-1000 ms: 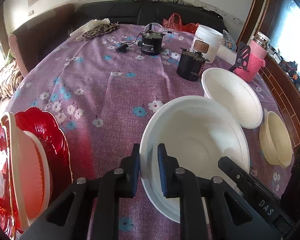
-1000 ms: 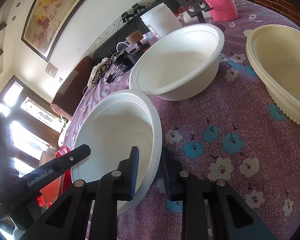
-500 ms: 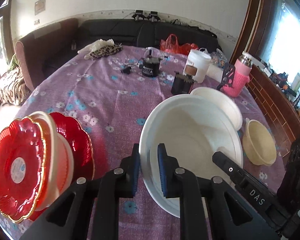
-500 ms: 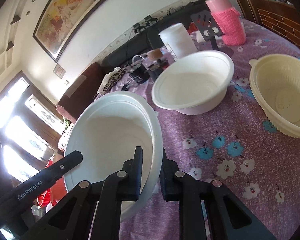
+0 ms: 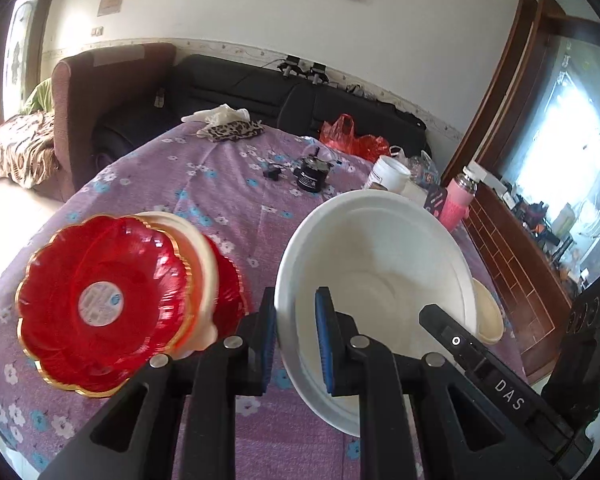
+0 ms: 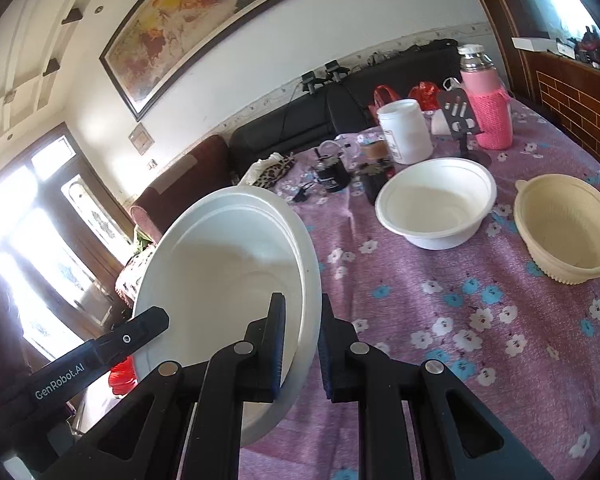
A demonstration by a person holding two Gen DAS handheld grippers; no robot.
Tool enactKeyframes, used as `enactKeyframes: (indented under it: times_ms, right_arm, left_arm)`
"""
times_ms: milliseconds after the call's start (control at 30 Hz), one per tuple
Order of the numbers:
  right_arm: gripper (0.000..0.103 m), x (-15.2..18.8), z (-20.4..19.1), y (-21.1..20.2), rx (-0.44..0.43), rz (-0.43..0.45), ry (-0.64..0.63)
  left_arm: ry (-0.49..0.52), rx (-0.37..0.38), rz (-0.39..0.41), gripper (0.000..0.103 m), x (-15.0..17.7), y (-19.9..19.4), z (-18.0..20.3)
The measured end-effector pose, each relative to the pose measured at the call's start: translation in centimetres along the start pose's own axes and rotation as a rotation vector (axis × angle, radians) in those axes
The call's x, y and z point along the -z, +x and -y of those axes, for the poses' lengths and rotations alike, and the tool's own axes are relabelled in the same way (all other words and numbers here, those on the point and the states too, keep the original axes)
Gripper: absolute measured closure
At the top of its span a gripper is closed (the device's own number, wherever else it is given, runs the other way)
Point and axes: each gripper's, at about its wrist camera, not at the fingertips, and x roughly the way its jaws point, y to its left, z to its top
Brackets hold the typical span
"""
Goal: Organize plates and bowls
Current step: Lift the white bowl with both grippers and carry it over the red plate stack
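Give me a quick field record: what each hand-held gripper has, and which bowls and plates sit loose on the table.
left hand-held gripper: shut on rim of large white bowl
right hand-held gripper: shut on the opposite rim of the same bowl
bowl state: tilted, lifted off the table
loose bowls: white bowl, cream bowl
stack: red plates with a cream dish between
surface: purple floral tablecloth

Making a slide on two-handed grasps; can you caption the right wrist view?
Both grippers clamp opposite rims of a large white bowl, lifted over a floral tablecloth; a white bowl and cream bowl wait behind.
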Motion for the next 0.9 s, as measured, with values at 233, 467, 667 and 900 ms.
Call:
enactKeyframes:
  times_ms: [233, 467, 667, 900]
  right_arm:
    - [0.086, 0.1, -4.8, 1.5, -0.033, -0.03, -0.052]
    - [0.086, 0.1, -9.5, 3.3, -0.062, -0.054, -0.114]
    - [0.086, 0.5, -13.3, 5.7, -0.071, -0.086, -0.171]
    - [0.086, 1.3, -15.8, 8.3, -0.064, -0.127, -0.222]
  left_arm:
    - [-0.071, -0.011, 0.06, 0.086, -0.4, -2.9, -4.1]
    - [-0.141, -0.025, 0.124, 0.086, -1.3, -5.2, -8.5]
    - [-0.203, -0.058, 0.151, 0.086, -1.8, -6.0, -12.3]
    - [-0.27, -0.081, 0.138, 0.086, -2.0, -5.5, -16.1]
